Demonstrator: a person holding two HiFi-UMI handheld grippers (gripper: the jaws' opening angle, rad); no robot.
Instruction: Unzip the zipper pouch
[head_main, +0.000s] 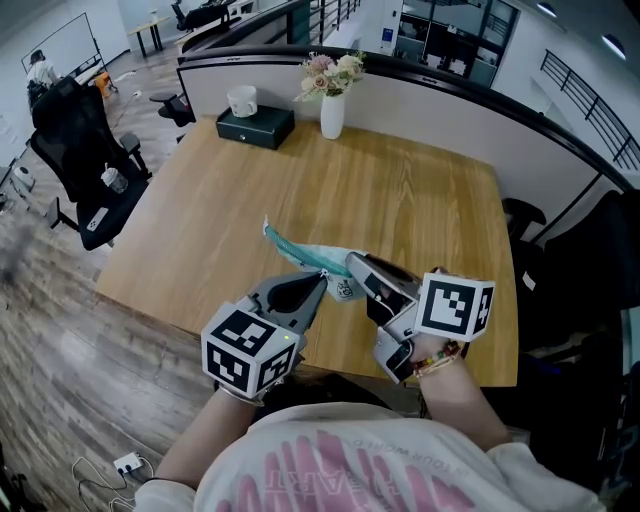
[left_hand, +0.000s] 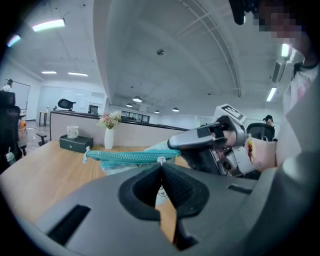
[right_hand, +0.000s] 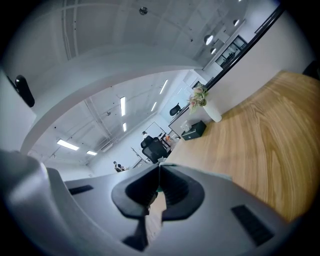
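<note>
My left tongs are pinching the zipper pull. My right tongs are clamping the zipper pouch at its near end, and it is stretching away over the counter.

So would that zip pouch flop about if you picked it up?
Probably floppy: the pouch looks like thin, creased fabric. Likely light, since it seems flat and nearly empty. Its zip may stay straighter than the rest.

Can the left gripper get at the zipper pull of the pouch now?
Likely yes: the left gripper is shut right at the zipper pull, seemingly pinching it; the right gripper holds the pouch.
</note>
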